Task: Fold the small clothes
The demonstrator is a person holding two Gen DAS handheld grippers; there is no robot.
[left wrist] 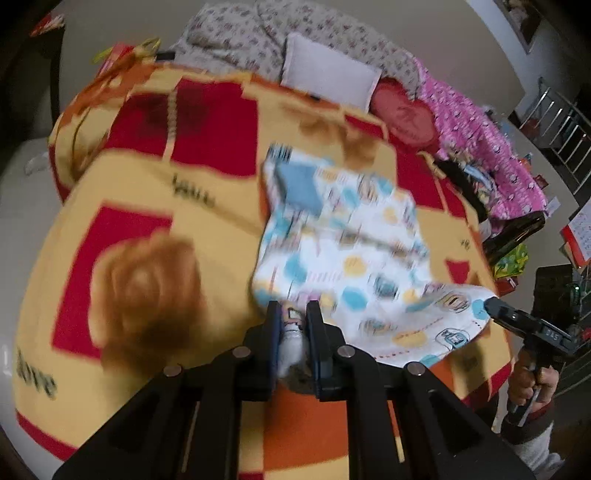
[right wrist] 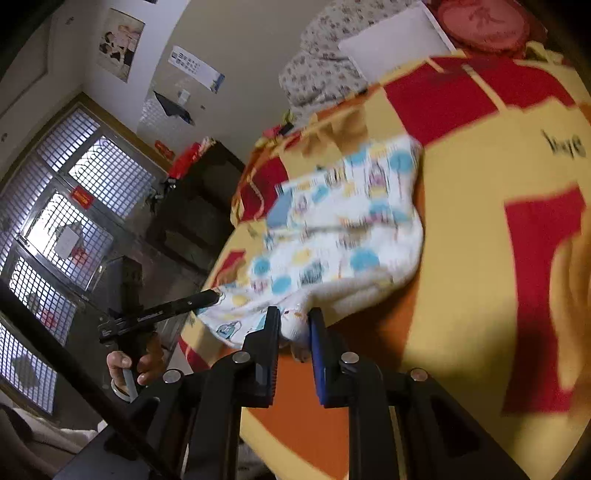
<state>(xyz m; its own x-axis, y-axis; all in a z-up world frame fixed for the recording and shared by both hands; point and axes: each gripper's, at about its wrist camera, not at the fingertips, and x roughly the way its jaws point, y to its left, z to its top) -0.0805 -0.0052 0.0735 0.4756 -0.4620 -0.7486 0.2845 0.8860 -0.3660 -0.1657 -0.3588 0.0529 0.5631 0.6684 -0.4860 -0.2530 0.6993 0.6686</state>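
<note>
A small white garment (left wrist: 343, 243) with blue and yellow dots lies on the yellow and red blanket (left wrist: 147, 192), its near edge lifted. My left gripper (left wrist: 293, 314) is shut on one near corner of the garment. My right gripper (right wrist: 293, 315) is shut on the other near corner of the garment (right wrist: 332, 229). The right gripper shows in the left wrist view (left wrist: 495, 306) pinching the cloth's right corner. The left gripper shows in the right wrist view (right wrist: 214, 295) at the cloth's left corner. The images are blurred by motion.
A white pillow (left wrist: 328, 70), a red round cushion (left wrist: 402, 114), a floral quilt (left wrist: 258, 33) and pink bedding (left wrist: 484, 140) lie at the bed's far side. A dark cabinet (right wrist: 199, 206) and barred window (right wrist: 66, 206) stand beside the bed.
</note>
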